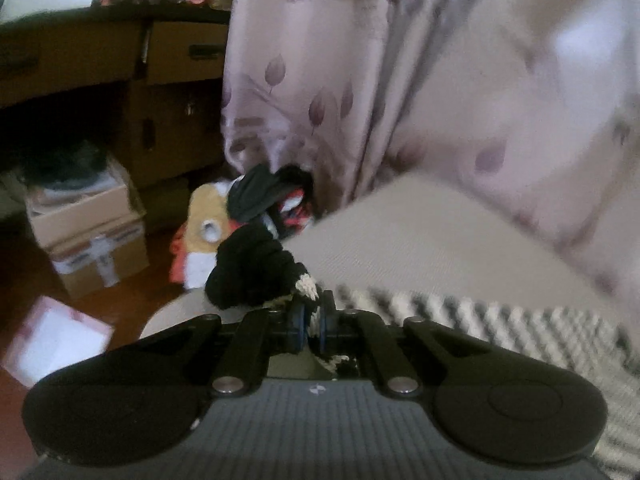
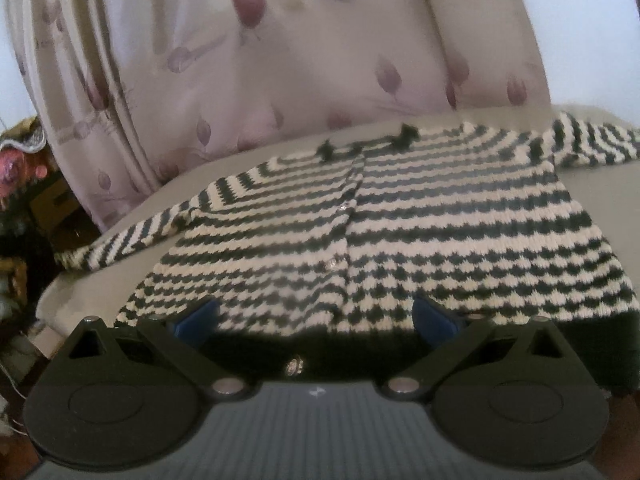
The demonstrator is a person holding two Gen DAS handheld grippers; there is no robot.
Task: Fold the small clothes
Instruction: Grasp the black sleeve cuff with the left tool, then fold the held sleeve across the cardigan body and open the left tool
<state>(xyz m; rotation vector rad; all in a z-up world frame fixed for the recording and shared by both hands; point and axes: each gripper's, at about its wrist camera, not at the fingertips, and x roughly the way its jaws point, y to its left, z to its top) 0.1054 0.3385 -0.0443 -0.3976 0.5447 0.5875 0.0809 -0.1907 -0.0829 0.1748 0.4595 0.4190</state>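
My left tongs [image 1: 313,322] are pinching the striped cardigan's [image 2: 360,232] black cuff [image 1: 256,268]; right tongs [image 2: 316,316] spread wide at its 6 o'clock hem.

Your left wrist view is smeared: the striped cardigan [image 1: 500,320] runs off the right edge as a blur, and its black cuff [image 1: 248,272] hides what lies behind. In your right wrist view the gripper body covers the cardigan's hem [image 2: 320,344], and its far sleeve [image 2: 592,144] is cut off.
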